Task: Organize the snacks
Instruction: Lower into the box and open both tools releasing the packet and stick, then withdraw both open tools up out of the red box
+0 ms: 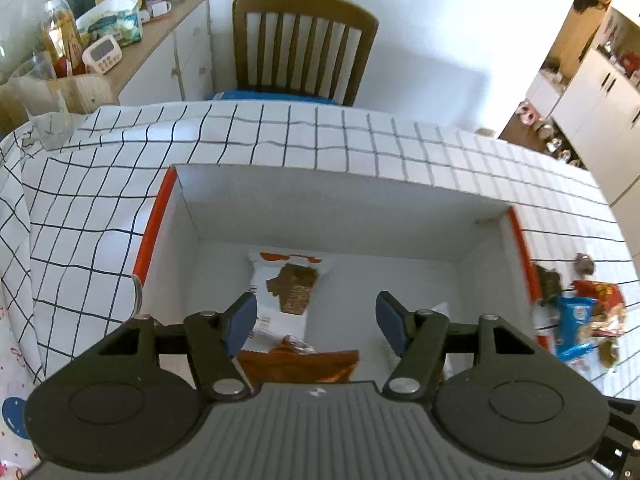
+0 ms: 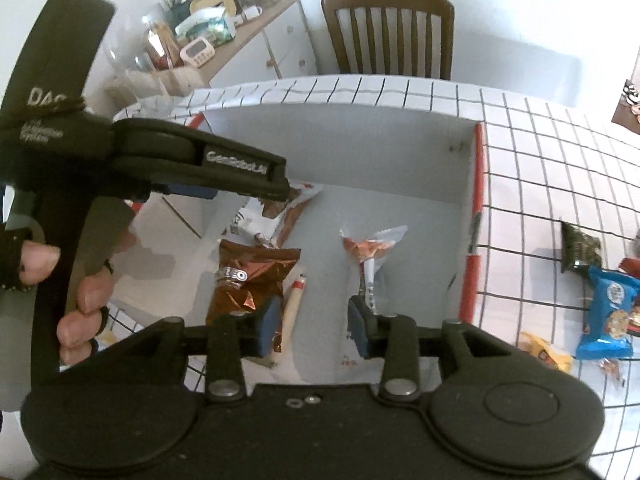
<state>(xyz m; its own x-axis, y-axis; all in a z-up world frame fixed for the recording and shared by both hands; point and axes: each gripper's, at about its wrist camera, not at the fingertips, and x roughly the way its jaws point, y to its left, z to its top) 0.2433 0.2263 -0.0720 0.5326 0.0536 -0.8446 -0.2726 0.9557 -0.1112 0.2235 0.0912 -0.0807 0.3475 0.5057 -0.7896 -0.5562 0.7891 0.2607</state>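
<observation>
While perhaps above box [image 2: 476,168], both grippers [image 1: 316,320] [image 2: 312,320] empty, parted.

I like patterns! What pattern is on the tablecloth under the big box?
White tablecloth with thin black grid lines, clearest in the left wrist view.

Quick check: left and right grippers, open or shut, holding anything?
Left gripper: open, nothing between the pads, above the box.
Right gripper: open, holding nothing, above the snacks in the box.
</observation>
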